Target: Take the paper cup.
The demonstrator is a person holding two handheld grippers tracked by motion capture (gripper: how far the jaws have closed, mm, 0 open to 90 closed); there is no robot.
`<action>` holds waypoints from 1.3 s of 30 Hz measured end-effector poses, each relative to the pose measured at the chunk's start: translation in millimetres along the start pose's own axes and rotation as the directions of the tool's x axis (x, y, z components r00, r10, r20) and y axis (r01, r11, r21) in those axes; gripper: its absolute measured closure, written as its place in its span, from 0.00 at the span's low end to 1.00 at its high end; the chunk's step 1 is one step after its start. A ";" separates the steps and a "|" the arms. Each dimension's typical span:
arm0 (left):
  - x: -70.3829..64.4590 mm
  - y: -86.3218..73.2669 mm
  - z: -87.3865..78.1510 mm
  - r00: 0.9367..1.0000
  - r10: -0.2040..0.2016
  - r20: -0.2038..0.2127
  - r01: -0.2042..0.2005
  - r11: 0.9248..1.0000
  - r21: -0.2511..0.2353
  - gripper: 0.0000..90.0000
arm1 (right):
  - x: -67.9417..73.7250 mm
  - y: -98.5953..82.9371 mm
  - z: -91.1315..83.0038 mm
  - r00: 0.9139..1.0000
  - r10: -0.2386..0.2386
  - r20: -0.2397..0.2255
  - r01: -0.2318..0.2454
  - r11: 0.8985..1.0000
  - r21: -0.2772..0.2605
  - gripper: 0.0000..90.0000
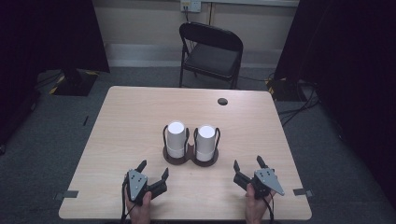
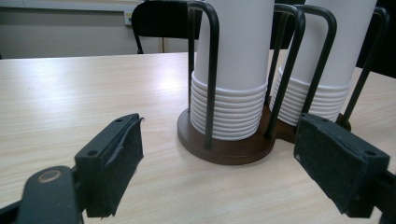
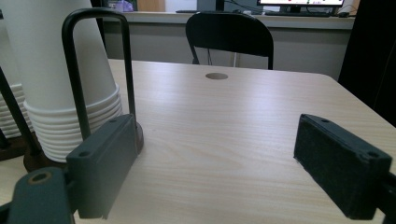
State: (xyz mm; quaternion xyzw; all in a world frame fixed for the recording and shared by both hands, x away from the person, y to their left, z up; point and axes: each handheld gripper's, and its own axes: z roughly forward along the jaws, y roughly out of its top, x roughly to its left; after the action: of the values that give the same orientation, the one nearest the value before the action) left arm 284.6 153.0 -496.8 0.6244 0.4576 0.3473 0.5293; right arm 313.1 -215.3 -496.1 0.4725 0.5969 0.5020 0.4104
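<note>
Room: dark curtains hang on both sides beyond the grippers; a black folding chair [image 1: 211,53] stands past the far edge of the table, with a pale wall and a socket behind it.
Table [image 1: 130,121]: light wood grain, bare apart from the holder; a round cable hole [image 1: 222,101] lies far ahead of the right gripper.
Cup holder [image 1: 190,156]: a dark brown double base with black wire hoops, standing ahead of both grippers and between their lines of reach.
Left cup stack [image 1: 176,139]: white paper cups nested upside down, upright long axis, forward and a little to the right of the left gripper [image 1: 153,172].
Right cup stack [image 1: 205,143]: same build and upright axis, forward and to the left of the right gripper [image 1: 247,165].
Key relation: each stack stands near its own gripper but apart from it; in the left gripper view the left stack sits almost between the jaw lines, so I judge the left hand the better lined up, while the right gripper points past its stack.
Left gripper state: jaws spread wide, nothing between them.
Right gripper state: jaws spread wide, holding nothing.
Likely approach: a short push forward, closing on the stack's sides above the hoops.
</note>
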 end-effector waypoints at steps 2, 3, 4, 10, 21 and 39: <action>0.2 0.1 0.0 1.000 0.001 -0.007 -0.001 1.000 0.002 0.17 | -0.1 0.2 0.3 1.000 0.001 -0.005 -0.001 1.000 0.004 0.14; 0.4 0.1 0.1 1.000 -0.003 -0.016 0.003 1.000 0.005 0.17 | 0.1 0.4 0.8 1.000 0.002 -0.002 -0.002 1.000 0.010 0.14; 0.4 0.1 0.3 1.000 -0.010 -0.017 0.010 1.000 0.003 0.17 | 0.4 0.6 1.4 1.000 0.001 0.004 -0.001 1.000 0.017 0.14; 0.9 0.6 1.2 1.000 -0.019 -0.006 0.019 1.000 0.018 0.18 | 0.0 0.0 -0.3 1.000 0.015 0.022 -0.015 1.000 0.001 0.14; 4.0 11.5 1.8 0.995 -0.050 0.088 0.046 0.998 0.046 0.18 | 0.3 0.3 0.5 1.000 0.010 0.028 -0.010 1.000 0.007 0.14; -16.4 42.4 19.0 0.981 -0.024 0.193 0.016 0.999 0.044 0.27 | 1.4 0.0 -0.7 1.000 -0.007 0.011 0.007 1.000 -0.002 0.14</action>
State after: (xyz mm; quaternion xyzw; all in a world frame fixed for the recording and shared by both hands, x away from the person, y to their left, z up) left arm 305.0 130.2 -458.2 0.6615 0.4175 0.2699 0.5615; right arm 312.1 -214.0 -496.0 0.4730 0.5957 0.4984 0.4159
